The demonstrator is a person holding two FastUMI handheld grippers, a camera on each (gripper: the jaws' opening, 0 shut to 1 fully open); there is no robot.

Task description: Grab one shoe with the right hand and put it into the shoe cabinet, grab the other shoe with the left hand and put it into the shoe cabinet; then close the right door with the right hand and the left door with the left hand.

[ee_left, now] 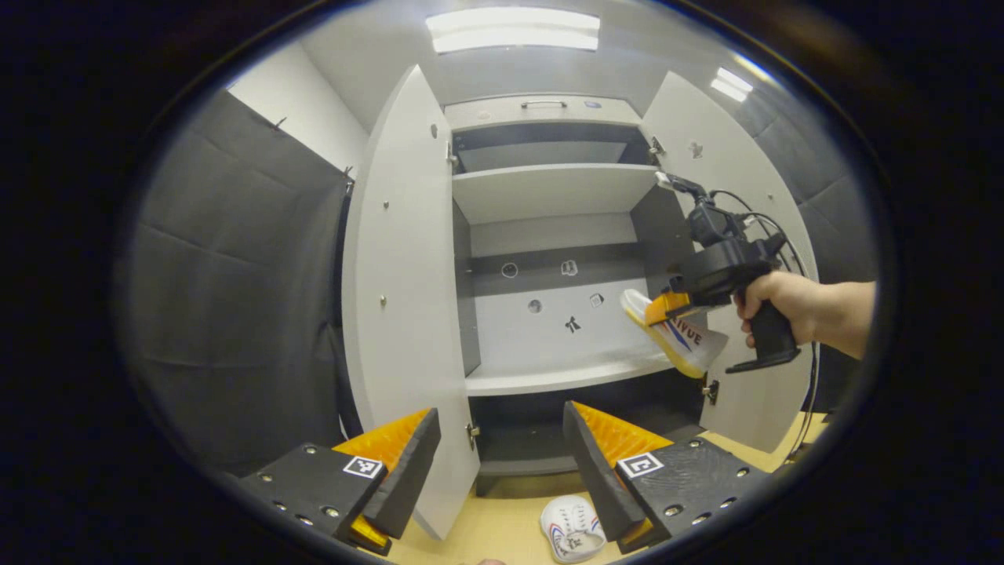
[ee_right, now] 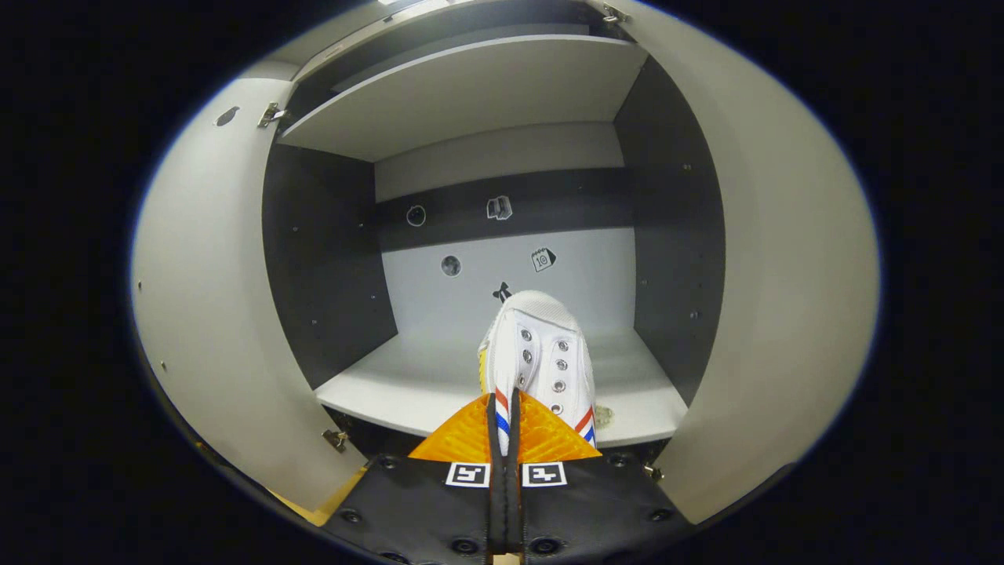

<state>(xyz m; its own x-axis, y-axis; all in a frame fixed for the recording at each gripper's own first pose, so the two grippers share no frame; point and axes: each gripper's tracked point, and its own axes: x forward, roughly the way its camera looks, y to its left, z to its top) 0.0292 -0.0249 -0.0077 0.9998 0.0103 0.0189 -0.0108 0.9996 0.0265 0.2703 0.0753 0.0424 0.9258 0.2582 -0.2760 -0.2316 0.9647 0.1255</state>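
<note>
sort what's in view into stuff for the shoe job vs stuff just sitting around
For the job:
held shoe, in the right claw
floor shoe
left claw, open
cabinet
left door
right door

Just around:
stickers on the cabinet's back
curtain
ceiling light

In the left gripper view, the left hand-held gripper (ee_left: 502,471) is covering the right side of the shoe on the floor (ee_left: 571,527), at six o'clock. The right hand-held gripper (ee_left: 667,308), at three o'clock, is hiding the heel of the held shoe (ee_left: 681,339), and the person's forearm (ee_left: 843,314) is running off the edge. In the right gripper view, the small stickers (ee_right: 499,207) on the cabinet's back panel are showing too small to make out.
</note>
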